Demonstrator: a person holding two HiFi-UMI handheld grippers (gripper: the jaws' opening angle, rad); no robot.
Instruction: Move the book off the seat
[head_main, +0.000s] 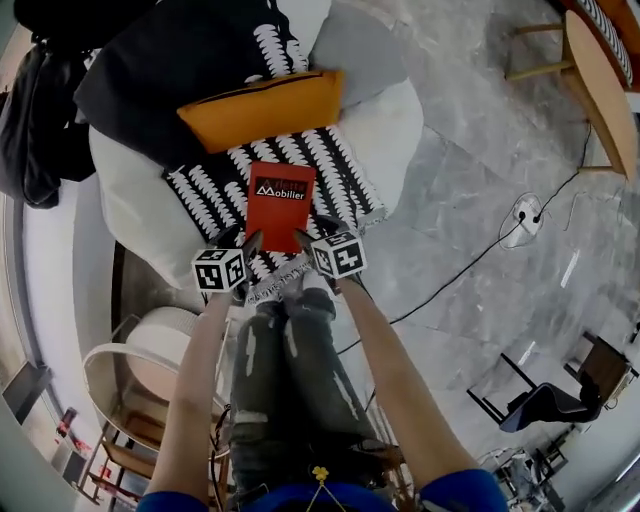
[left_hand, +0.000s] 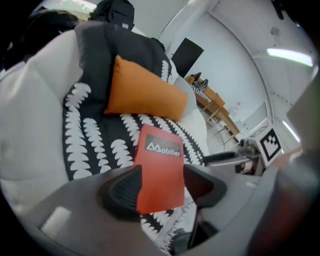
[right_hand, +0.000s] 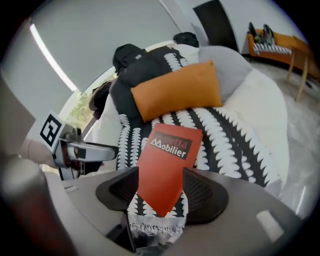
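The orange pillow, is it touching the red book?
Apart. The head view shows a strip of the black-and-white blanket between the orange pillow and the red book.

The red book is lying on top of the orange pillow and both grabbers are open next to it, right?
Not quite. The red book lies on the black-and-white blanket, not on the orange pillow, which sits behind it; the head view shows this. The left gripper and right gripper are open next to it.
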